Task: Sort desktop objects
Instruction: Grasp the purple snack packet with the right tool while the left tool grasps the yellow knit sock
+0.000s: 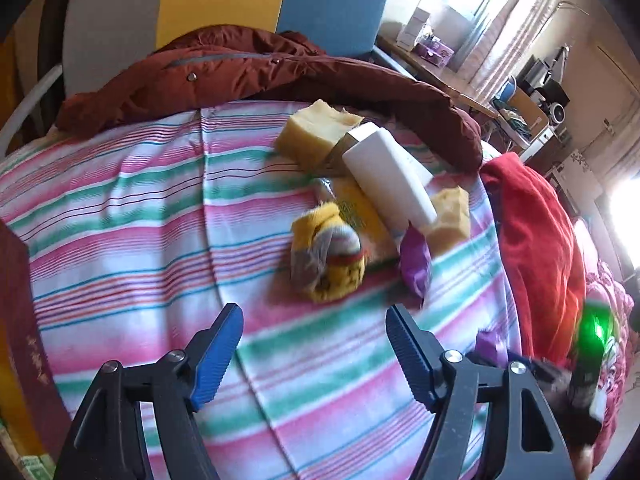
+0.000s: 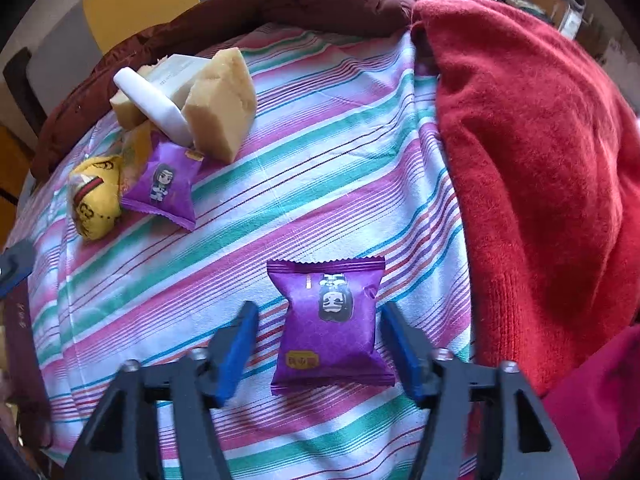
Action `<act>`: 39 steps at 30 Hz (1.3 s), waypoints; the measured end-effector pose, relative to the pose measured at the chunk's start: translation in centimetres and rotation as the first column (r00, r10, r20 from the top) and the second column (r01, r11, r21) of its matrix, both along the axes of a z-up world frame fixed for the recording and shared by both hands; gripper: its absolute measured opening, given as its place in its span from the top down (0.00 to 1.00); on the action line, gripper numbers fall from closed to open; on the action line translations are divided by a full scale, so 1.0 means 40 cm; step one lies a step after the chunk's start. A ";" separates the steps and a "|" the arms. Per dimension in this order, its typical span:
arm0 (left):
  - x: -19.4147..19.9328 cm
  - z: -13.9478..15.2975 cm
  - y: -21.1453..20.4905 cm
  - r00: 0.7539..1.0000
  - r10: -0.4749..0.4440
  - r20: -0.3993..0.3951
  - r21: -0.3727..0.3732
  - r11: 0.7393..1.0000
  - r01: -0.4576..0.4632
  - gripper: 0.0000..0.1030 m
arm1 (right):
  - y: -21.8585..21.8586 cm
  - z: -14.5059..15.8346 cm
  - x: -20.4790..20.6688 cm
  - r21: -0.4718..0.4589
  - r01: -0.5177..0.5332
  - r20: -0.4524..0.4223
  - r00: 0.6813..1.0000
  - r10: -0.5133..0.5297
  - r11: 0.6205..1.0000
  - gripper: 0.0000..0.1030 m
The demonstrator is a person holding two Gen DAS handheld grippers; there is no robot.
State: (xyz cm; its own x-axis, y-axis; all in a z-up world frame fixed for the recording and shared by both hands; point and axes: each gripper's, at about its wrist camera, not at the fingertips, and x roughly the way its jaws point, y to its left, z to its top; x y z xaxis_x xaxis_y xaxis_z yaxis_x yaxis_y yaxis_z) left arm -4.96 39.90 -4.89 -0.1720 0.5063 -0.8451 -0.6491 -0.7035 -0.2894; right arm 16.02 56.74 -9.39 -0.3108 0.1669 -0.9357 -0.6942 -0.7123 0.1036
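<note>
Nearest us, our right gripper (image 2: pixel 316 350) stands with its jaws spread wide, straddling a purple snack packet (image 2: pixel 330 326) that lies flat on the striped sheet (image 2: pixel 320 184), close to that sheet's right edge beside the red sweater (image 2: pixel 540 160). The blue pads flank the packet's two long sides without touching it. We judge it light, puffy and crinkly, with slick film that could slide under pressure, so we would close gently across the pillowed middle, not the thin crimped ends.

Our left gripper (image 1: pixel 314 354) is likewise spread apart and empty, hovering over bare sheet.

Farther in, toward the sheet's far edge, the rest sit clustered: a yellow patterned pouch (image 2: pixel 94 196), soft by the look of it, and a second purple packet (image 2: pixel 164 186) touching it. Behind these a white tube (image 2: pixel 154 102) leans across two yellow sponge blocks (image 2: pixel 222 108), which should squash easily, with a pale box (image 2: pixel 176 74) between them. A dark red jacket (image 1: pixel 240 72) borders the far edge.
</note>
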 end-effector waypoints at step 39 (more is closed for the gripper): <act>-0.023 -0.096 0.077 0.996 0.012 -0.085 -0.117 0.993 -0.022 0.65 | 0.019 0.039 0.100 -0.121 0.136 -0.103 0.984 -0.149 0.983 0.43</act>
State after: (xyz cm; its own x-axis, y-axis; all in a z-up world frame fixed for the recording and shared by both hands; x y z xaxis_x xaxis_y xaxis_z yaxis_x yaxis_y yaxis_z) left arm -5.89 42.96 -8.71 -0.2530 0.4004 -0.8807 -0.6551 -0.7408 -0.1486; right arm 20.04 57.49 -7.82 -0.3943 0.1120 -0.9121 -0.7674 -0.5862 0.2598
